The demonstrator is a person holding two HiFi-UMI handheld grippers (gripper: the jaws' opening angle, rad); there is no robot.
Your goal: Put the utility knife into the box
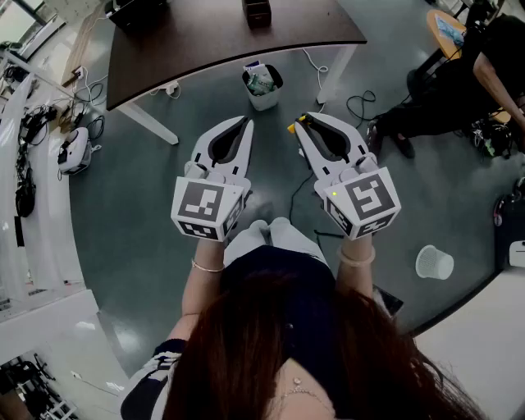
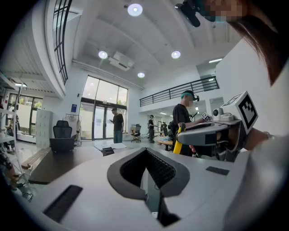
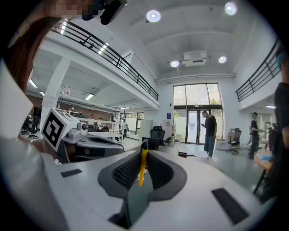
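The right hand-held gripper (image 1: 305,120) (image 3: 143,150) has its jaws closed on a slim yellow utility knife (image 3: 142,166). The knife stands on edge between the ribbed dark pads, and its yellow and black tip (image 1: 293,127) pokes out at the jaw ends in the head view. The left hand-held gripper (image 1: 244,123) (image 2: 146,154) is beside it, apart from it, with its jaw tips drawn together and nothing between them. Both are held out over the grey floor (image 1: 164,189), short of the dark brown counter (image 1: 213,37). A small dark box (image 1: 257,11) (image 2: 108,151) sits on that counter, well apart from the knife. A white waste bin (image 1: 262,89) stands on the floor just in front of the counter.
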